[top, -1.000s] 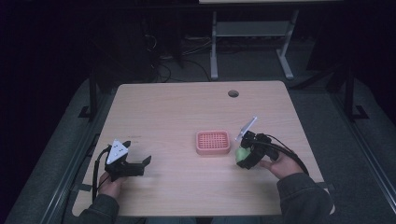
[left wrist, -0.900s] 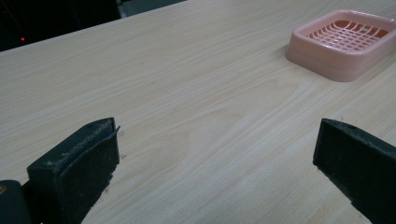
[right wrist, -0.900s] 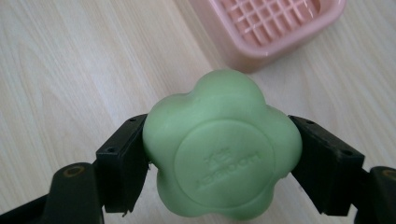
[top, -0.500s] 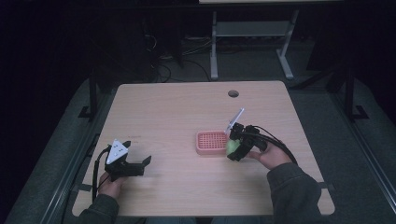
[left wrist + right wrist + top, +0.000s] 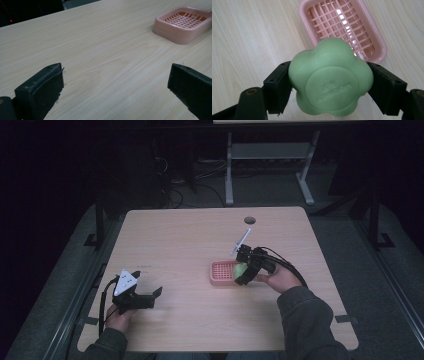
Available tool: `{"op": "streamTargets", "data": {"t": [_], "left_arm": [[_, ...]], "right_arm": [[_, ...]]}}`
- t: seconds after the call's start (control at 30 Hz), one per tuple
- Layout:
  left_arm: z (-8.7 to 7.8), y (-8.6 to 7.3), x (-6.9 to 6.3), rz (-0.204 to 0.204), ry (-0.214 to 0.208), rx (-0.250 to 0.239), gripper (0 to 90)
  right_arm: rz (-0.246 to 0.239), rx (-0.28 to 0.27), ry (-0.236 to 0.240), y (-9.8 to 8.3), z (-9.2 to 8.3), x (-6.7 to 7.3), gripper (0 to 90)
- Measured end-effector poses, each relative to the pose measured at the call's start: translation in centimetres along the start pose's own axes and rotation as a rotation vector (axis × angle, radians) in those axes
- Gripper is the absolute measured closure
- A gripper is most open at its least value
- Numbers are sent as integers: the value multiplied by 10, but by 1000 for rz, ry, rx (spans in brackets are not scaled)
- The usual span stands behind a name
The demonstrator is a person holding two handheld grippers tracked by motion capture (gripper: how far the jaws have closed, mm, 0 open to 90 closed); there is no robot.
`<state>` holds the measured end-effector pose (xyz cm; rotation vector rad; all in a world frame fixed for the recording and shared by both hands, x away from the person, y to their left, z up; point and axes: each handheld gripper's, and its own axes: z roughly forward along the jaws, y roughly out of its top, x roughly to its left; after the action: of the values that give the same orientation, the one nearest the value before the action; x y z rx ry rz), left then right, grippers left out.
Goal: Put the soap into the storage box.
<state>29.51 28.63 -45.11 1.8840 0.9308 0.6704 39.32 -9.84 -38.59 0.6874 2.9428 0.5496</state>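
Moved over from the desk's [image 5: 180, 235] right side, the right hand-held gripper [image 5: 243, 271] squeezes the green soap [image 5: 329, 82] above the pink soap dish [image 5: 222, 273], while the left hand-held gripper [image 5: 150, 297] rests wide open.

Background: table [image 5: 175, 240], floor [image 5: 385, 285], clutter behind.
Light wood top, round hole [image 5: 250, 220] near far edge. Grey metal stand [image 5: 270, 155] beyond it, loose cables [image 5: 172, 195] on the dark floor left of the stand.
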Motion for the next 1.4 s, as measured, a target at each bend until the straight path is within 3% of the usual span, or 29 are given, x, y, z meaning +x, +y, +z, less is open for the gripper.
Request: {"op": "streamTargets", "data": {"t": [0.43, 0.63, 0.87, 0.97, 1.4], "left_arm": [[0, 0, 0, -8, -2, -8, 0], [0, 0, 0, -10, -5, -8, 0], [-1, 0, 0, -10, -6, -8, 0], [-1, 1, 0, -8, -6, -11, 0], [-1, 1, 1, -6, -4, -5, 0]], "right_arm": [[-19, 29, 18, 24, 12, -4, 247], [-2, 14, 18, 32, 19, -13, 247], [1, 29, 26, 39, 32, -14, 247], [0, 54, 13, 42, 39, -16, 247], [15, 70, -14, 48, 48, -15, 245]]}}
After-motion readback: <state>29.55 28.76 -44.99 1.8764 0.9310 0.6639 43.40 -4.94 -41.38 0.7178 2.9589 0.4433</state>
